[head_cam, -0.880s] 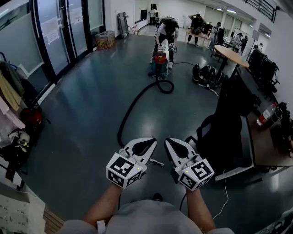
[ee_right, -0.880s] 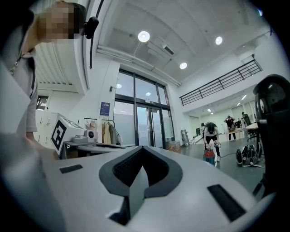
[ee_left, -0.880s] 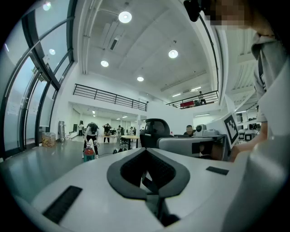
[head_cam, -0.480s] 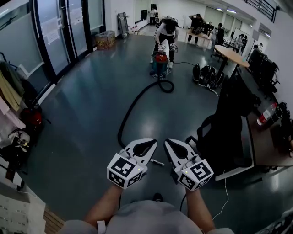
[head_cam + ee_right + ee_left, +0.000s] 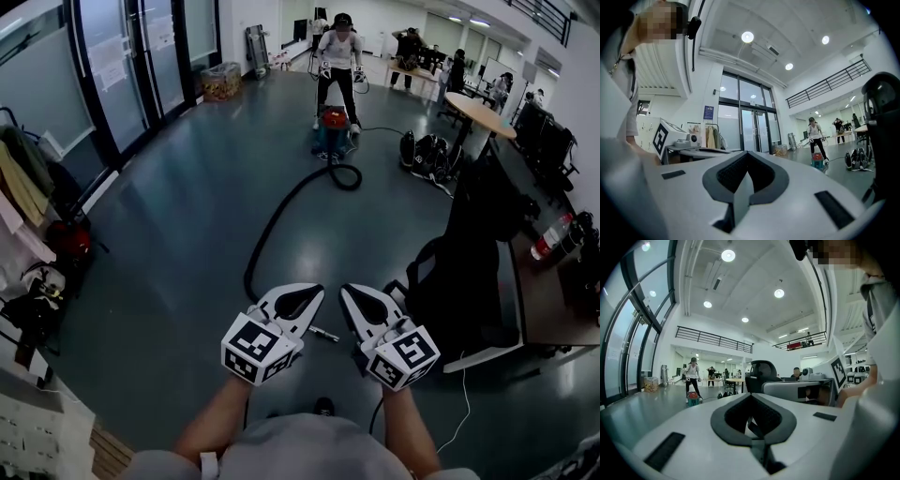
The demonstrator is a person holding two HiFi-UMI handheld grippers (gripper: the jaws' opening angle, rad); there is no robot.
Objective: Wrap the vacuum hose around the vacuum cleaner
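Observation:
A red and teal vacuum cleaner stands far across the grey floor, also small in the left gripper view and the right gripper view. Its black hose loops beside it and snakes toward me, passing under my left gripper. A short metal end piece lies on the floor between my grippers. My left gripper and right gripper are held level side by side, both shut and empty, far from the vacuum. A person stands upright behind the vacuum.
A black office chair stands close on my right beside a desk. Bags and a round table sit at the back right. Glass doors line the left wall, with clutter below.
The person at the vacuum was bent over it and now stands upright. My two grippers have stayed where they were.

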